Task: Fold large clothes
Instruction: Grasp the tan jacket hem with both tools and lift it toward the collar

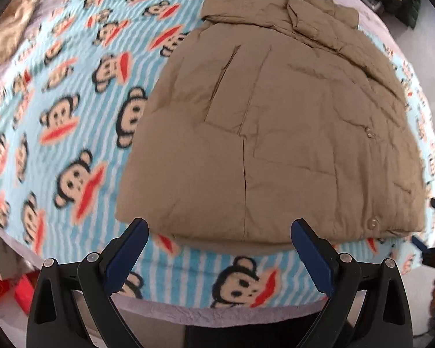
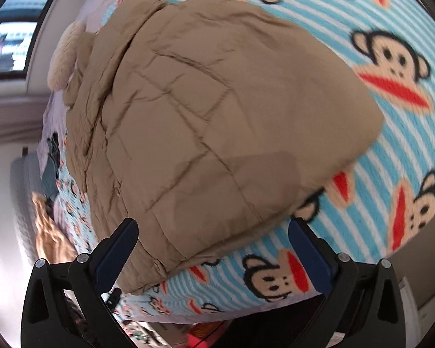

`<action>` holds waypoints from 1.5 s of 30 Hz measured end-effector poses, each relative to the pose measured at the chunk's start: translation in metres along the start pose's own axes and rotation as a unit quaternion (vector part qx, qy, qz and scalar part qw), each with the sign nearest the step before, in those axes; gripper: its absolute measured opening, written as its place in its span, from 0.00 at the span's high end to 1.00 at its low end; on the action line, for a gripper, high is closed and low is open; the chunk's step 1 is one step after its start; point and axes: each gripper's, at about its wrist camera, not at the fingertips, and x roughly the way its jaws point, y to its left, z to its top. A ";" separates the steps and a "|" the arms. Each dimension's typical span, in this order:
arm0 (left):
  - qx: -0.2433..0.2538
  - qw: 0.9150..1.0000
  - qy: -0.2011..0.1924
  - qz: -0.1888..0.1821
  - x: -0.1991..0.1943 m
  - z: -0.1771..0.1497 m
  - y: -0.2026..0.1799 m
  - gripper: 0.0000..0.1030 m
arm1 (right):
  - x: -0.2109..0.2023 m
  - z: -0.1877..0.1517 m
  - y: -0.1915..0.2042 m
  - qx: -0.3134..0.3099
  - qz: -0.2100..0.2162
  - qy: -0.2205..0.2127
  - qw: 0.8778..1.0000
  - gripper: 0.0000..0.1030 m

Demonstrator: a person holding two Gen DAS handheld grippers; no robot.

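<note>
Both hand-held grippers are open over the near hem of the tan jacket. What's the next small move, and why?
Probably lower both onto the near hem and close. The left hand-held gripper and right hand-held gripper stand open and hold nothing, and the tan jacket lies flat on the monkey-print blanket with sleeves already folded in, so the hem likely goes toward the collar next.

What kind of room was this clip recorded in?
Most likely a bedroom: a tan padded coat lies on a bed covered by a monkey-print fleece blanket, with a window beside it.
</note>
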 end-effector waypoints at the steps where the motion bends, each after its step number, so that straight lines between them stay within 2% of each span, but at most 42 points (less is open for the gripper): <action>1: -0.013 1.000 0.003 -0.022 0.001 -0.003 0.006 0.04 | 0.000 -0.001 -0.003 0.004 0.004 -0.001 1.000 0.00; 3: -0.039 0.997 0.012 -0.066 0.005 -0.008 0.016 0.04 | -0.001 -0.003 -0.010 0.016 0.014 -0.001 1.000 0.00; 7: -0.072 0.988 0.036 -0.129 0.017 -0.019 0.029 0.04 | 0.002 -0.008 -0.026 0.044 0.035 0.002 0.998 0.00; 11: -0.106 0.975 0.052 -0.190 0.036 -0.021 0.033 0.04 | 0.006 -0.011 -0.040 0.072 0.060 0.002 0.996 0.00; 15: -0.131 0.966 0.053 -0.214 0.054 -0.012 0.029 0.04 | 0.013 -0.009 -0.052 0.096 0.080 -0.001 0.992 0.00; 20: -0.137 0.963 0.041 -0.228 0.059 0.006 0.022 0.04 | 0.021 0.003 -0.055 0.120 0.125 -0.017 0.985 0.00; 22: -0.135 0.963 0.039 -0.231 0.060 0.012 0.019 0.14 | 0.025 0.009 -0.057 0.139 0.143 -0.022 0.980 0.01; 24: -0.126 0.964 0.047 -0.229 0.063 0.017 0.017 0.50 | 0.026 0.013 -0.061 0.158 0.154 -0.025 0.975 0.09; 25: -0.123 0.964 0.051 -0.231 0.063 0.018 0.018 0.61 | 0.028 0.014 -0.061 0.165 0.157 -0.024 0.974 0.21; 26: -0.121 0.962 0.054 -0.239 0.064 0.019 0.018 0.76 | 0.029 0.013 -0.062 0.172 0.157 -0.020 0.972 0.37; 27: -0.121 0.961 0.052 -0.242 0.064 0.020 0.017 0.81 | 0.030 0.013 -0.064 0.175 0.155 -0.017 0.972 0.47; 28: -0.114 0.962 0.044 -0.245 0.060 0.022 0.016 0.84 | 0.032 0.013 -0.066 0.178 0.150 -0.013 0.973 0.70; 29: -0.108 0.963 0.039 -0.245 0.056 0.023 0.016 0.85 | 0.032 0.012 -0.067 0.179 0.147 -0.012 0.973 0.86; 33: -0.079 0.963 0.006 -0.257 0.025 0.033 0.010 0.85 | 0.021 0.011 -0.060 0.164 0.165 -0.023 0.972 0.90; 37: -0.052 0.961 -0.029 -0.271 -0.008 0.054 0.004 0.85 | 0.003 0.019 -0.035 0.116 0.175 -0.036 0.977 0.91; 45: -0.027 0.958 -0.112 -0.263 -0.066 0.116 -0.021 0.85 | -0.036 0.071 0.039 0.017 0.178 -0.055 0.982 0.91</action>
